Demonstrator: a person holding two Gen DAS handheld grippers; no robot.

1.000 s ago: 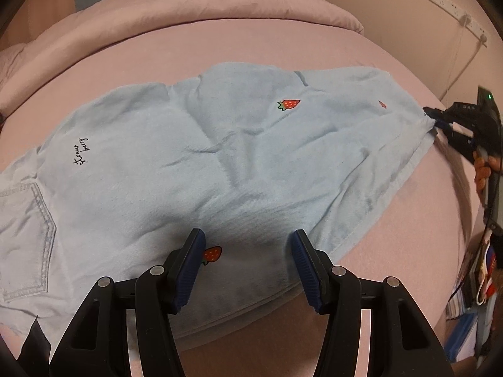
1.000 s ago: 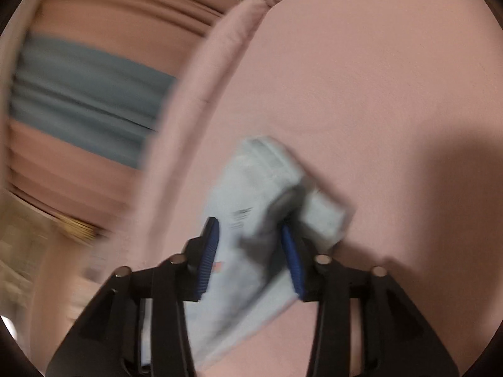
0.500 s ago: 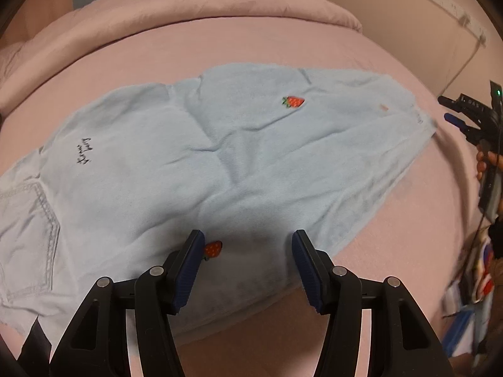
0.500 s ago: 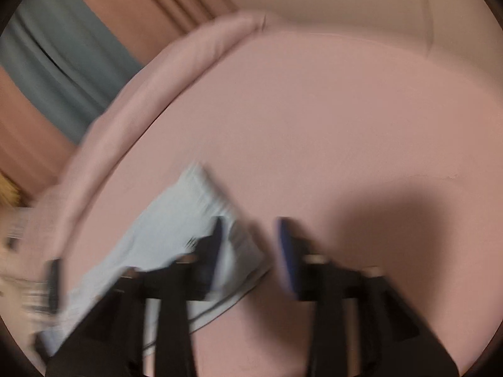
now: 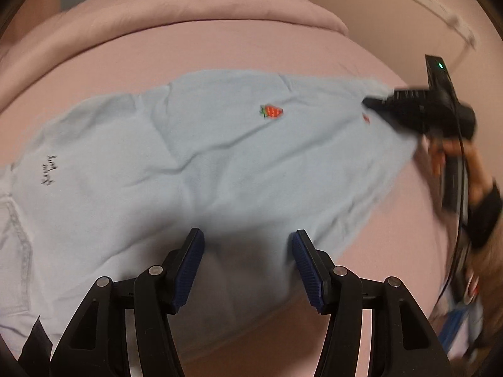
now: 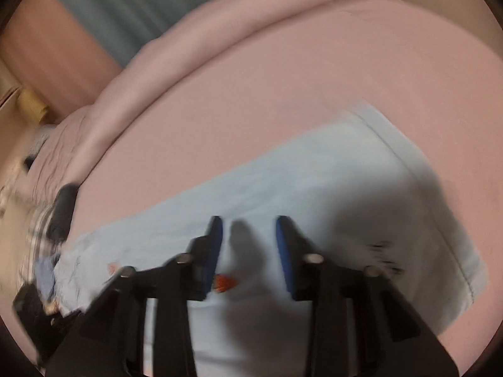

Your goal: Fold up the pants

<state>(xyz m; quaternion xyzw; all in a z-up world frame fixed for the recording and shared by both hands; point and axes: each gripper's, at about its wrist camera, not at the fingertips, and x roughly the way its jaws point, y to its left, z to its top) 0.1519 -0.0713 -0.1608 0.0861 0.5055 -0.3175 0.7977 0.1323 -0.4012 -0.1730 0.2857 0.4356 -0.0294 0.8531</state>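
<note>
Light blue pants (image 5: 195, 163) with red strawberry patches (image 5: 272, 111) lie spread flat on a pink bed (image 5: 220, 50). My left gripper (image 5: 246, 251) is open and empty, hovering over the pants' near edge. My right gripper (image 6: 250, 235) is open and empty above the pants (image 6: 314, 172), near a strawberry patch (image 6: 224, 282). In the left wrist view the right gripper (image 5: 377, 105) shows blurred over the pants' far right end, held by a hand (image 5: 452, 154).
A rolled pink duvet (image 5: 195, 9) lies along the far side of the bed. A wall with a power strip (image 5: 440, 12) stands at the right. Curtains (image 6: 110, 9) hang behind the bed. Clutter (image 5: 462, 317) sits at the right below the bed edge.
My right gripper let go of the pants' end, pulled off, then swung back over the pants. The left gripper moved slightly forward over the fabric and stayed open.
</note>
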